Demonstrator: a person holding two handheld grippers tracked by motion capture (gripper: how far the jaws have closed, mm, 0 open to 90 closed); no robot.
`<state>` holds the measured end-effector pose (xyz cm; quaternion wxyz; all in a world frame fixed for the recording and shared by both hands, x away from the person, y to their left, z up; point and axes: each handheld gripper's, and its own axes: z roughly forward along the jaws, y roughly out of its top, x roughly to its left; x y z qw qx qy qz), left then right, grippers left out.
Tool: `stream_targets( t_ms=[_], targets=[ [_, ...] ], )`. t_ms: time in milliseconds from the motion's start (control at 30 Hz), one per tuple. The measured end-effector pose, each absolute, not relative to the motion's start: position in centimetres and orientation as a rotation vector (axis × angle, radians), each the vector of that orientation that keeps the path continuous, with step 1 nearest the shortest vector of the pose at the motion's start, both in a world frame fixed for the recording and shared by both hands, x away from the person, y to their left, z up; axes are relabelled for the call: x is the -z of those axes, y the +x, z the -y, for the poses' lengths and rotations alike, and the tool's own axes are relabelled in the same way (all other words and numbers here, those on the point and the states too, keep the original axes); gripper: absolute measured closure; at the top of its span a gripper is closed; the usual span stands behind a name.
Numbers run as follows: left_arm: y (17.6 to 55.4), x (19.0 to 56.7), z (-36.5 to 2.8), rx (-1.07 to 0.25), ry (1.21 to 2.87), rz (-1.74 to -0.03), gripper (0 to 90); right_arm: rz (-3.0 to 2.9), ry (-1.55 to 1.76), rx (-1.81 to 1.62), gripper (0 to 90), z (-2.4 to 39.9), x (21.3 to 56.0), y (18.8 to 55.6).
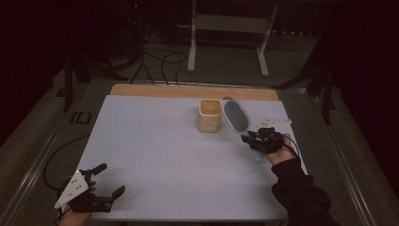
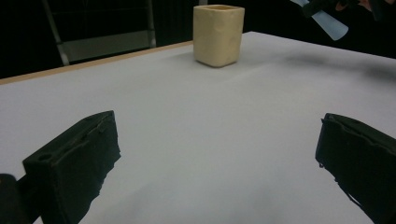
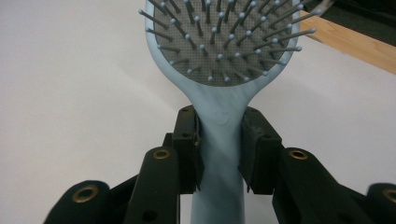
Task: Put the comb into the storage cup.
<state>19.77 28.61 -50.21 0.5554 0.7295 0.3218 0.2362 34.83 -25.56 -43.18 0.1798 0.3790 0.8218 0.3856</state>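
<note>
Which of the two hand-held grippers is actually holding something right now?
The right hand-held gripper: its jaws clamp the blue hairbrush by its handle. The left hand-held gripper stands wide open over the bare table.

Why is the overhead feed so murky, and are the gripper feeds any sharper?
High view: dim, the floor beyond the table nearly black. Right gripper view: hairbrush bristles crisp, right gripper slightly soft. Left gripper view: cream cup sharp, hairbrush handle blurred.

Dim, underexposed frames with black surroundings, soft grain, and faint shadows.
</note>
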Motion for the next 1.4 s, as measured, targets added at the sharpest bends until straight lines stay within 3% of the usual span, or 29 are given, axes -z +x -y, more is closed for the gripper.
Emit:
stream_targets(
  t_ms=[1400],
  targets=[
    [19.7, 50.3, -28.6, -0.552, 1.720, -0.759, 0.0, -2.142, 0.958, -1.362, 70.0, 19.3, 37.3, 39.0]
  ],
)
